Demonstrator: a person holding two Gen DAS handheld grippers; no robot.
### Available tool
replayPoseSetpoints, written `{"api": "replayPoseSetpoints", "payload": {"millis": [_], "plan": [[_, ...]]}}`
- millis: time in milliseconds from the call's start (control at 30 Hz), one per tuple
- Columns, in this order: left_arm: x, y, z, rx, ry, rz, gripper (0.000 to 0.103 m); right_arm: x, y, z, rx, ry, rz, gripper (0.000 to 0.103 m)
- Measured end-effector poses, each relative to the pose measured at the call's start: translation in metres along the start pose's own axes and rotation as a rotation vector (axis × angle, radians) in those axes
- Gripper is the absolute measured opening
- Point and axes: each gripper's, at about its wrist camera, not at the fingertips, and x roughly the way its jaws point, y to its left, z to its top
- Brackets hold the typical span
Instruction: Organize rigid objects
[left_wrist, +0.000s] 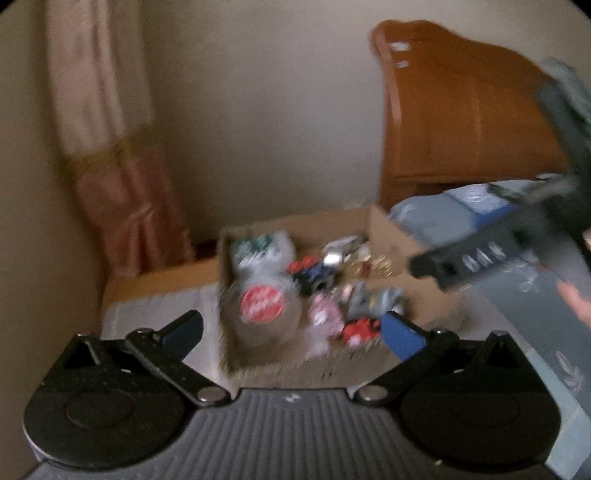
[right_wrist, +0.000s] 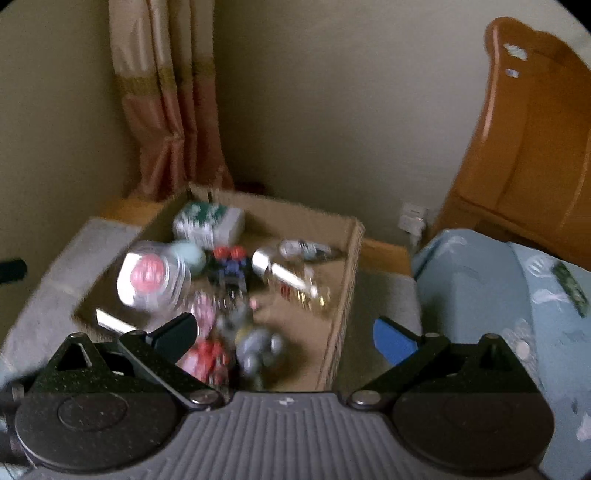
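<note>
The likeliest trouble, judged from how things lie, comes from crowding: the cardboard box sits on a grey-covered desk in the room's corner, and the rigid objects are heaped together inside it, so a finger lowered for one piece could shove or tip its neighbours. Going left to right in the left wrist view, the clear round tub with a red label lies on its side near the box's left wall and would probably roll if nudged; behind it stands a white-and-green packet, then a dark toy with red and blue parts, a shiny metal-capped item, and nearer the front a grey figure and a small red piece, all touching or just beside one another. Both views are smeared, so exact outlines are hard to tell, and a grab aimed on this evidence could miss. A second risk is the two tools meeting over the box. The left hand-held gripper points downward at the box's front, its jaws spread wide with nothing between them. The right hand-held gripper likewise tilts down over the box's near right wall, its jaws wide apart and empty; in the left view it reaches in from the right above the box, with a bit of the person's hand behind it.
</note>
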Motion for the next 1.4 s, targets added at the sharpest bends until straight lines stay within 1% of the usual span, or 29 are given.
{"api": "replayPoseSetpoints", "payload": {"millis": [100,167,200,333,433,500,600,767,867,967,1400], "plan": [[-0.002,-0.001,-0.017,-0.049,0.061,0.065,0.102,-0.005,0.01,-0.03,0.045,0.01,-0.03,0.103],[-0.004,-0.002,-0.028,-0.089,0.109,0.112,0.102,-0.008,0.014,-0.052,0.108,0.038,-0.028,0.103],[-0.005,-0.003,-0.034,-0.105,0.125,0.121,0.102,-0.009,0.016,-0.061,0.128,0.045,-0.026,0.103],[-0.014,-0.004,-0.053,-0.158,0.155,0.11,0.102,-0.017,0.028,-0.095,0.179,0.096,-0.059,0.103],[-0.028,-0.008,-0.057,-0.164,0.15,0.106,0.102,-0.032,0.036,-0.11,0.188,0.098,-0.062,0.103],[-0.036,-0.01,-0.058,-0.154,0.139,0.116,0.102,-0.041,0.041,-0.114,0.182,0.088,-0.068,0.103],[-0.045,-0.013,-0.056,-0.139,0.122,0.149,0.102,-0.056,0.044,-0.117,0.176,0.062,-0.08,0.103],[-0.061,-0.016,-0.051,-0.124,0.092,0.16,0.102,-0.074,0.044,-0.113,0.177,0.018,-0.089,0.103],[-0.064,-0.018,-0.048,-0.122,0.086,0.171,0.102,-0.082,0.043,-0.112,0.189,-0.012,-0.085,0.103],[-0.064,-0.019,-0.048,-0.121,0.088,0.185,0.102,-0.084,0.041,-0.112,0.199,-0.027,-0.092,0.103],[-0.063,-0.023,-0.048,-0.118,0.093,0.181,0.102,-0.084,0.041,-0.113,0.198,-0.032,-0.088,0.103]]}}
